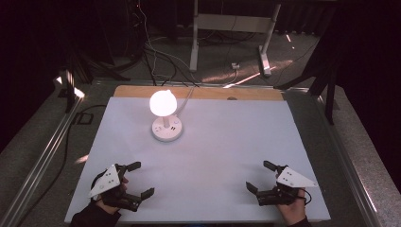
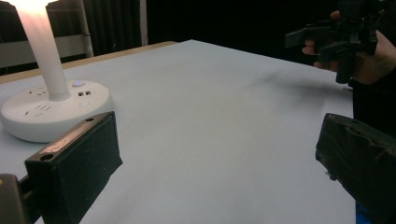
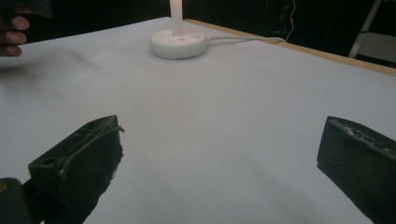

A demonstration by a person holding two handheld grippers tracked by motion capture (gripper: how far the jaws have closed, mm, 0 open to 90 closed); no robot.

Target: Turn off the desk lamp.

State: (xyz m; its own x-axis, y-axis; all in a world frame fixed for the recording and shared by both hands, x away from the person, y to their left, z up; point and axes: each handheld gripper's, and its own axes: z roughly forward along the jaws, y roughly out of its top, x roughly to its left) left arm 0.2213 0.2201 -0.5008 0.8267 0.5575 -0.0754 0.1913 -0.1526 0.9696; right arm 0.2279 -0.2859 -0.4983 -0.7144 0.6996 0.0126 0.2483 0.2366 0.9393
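The left tool (image 1: 140,179) sits released at the desk's (image 1: 227,142) near left corner, jaws spread wide and gripping nothing, and the right tool (image 1: 260,176) mirrors it at the near right corner, equally wide and empty. A lit white lamp (image 1: 165,118) stands toward the far left of the desk, its cable (image 1: 188,94) running off the far edge, well apart from both tools.

No lettering, brand or number can be read anywhere on the table. The round white base of the lit lamp (image 2: 51,109) carries socket slots, two small ports and a button, all unlabelled at this sharpness. The left gripper's jaw bears a pale strip too blurred to make out.
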